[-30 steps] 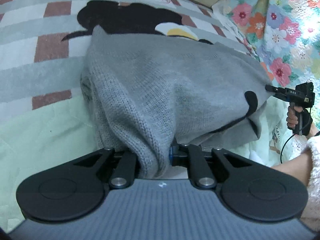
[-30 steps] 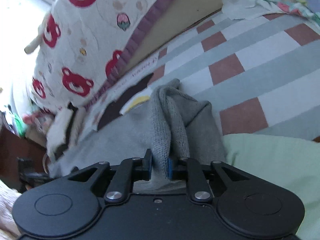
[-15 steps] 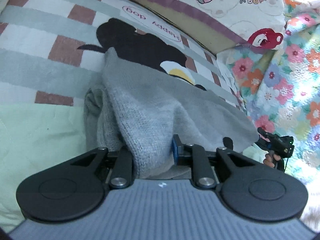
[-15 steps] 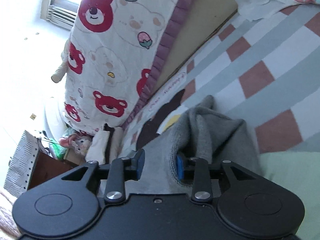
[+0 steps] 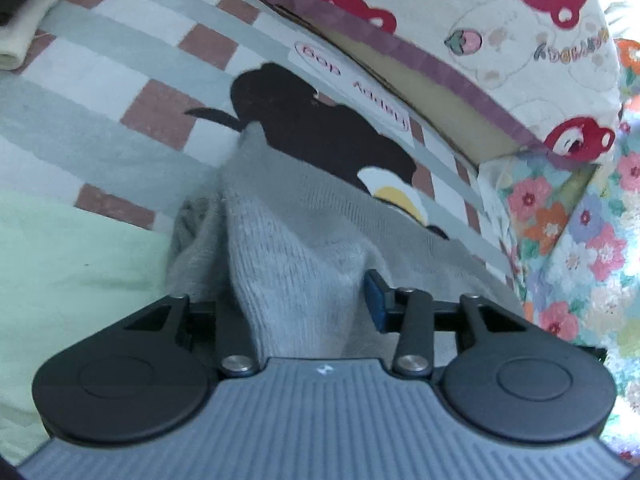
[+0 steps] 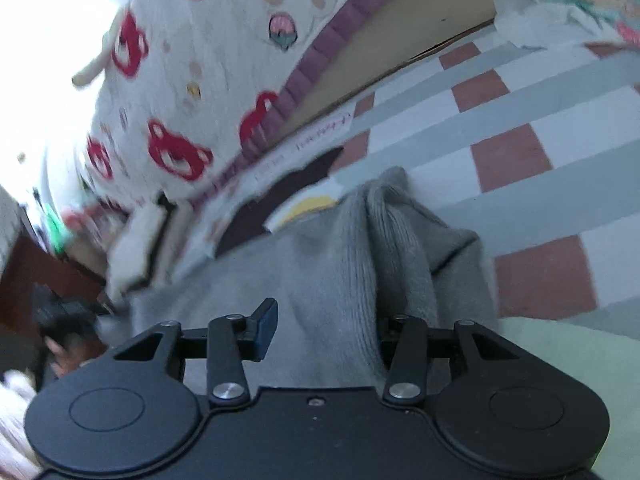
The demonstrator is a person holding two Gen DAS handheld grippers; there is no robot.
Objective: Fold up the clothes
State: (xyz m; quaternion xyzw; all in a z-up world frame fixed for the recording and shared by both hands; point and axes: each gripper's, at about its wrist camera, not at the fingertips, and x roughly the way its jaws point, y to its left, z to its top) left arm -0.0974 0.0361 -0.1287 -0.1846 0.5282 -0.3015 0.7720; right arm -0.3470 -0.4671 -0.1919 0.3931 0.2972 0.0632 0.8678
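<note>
Spread across the bed (image 5: 100, 92) is a blanket checked in grey, white and brick red, printed with a black dog (image 5: 320, 136) and the words "happy dog", and a pale green sheet (image 5: 60, 264) is seen at its near edge. A bear-print quilt (image 5: 532, 40) with a purple border is piled along the far side, next to a flowered cloth (image 5: 580, 232). The grey knit sweater (image 5: 304, 240) is laid on the blanket, bunched into thick folds, partly over the dog print. The left tool (image 5: 300, 300) is held with its jaws spread wide; sweater fabric is heaped between them, and no squeeze on it can be seen. The right tool (image 6: 328, 328) is likewise opened wide, with a ridge of the sweater (image 6: 384, 240) rising between its fingers, the blue-padded left finger (image 6: 266, 328) clear of the cloth. Whether the right finger touches the knit cannot be told.
</note>
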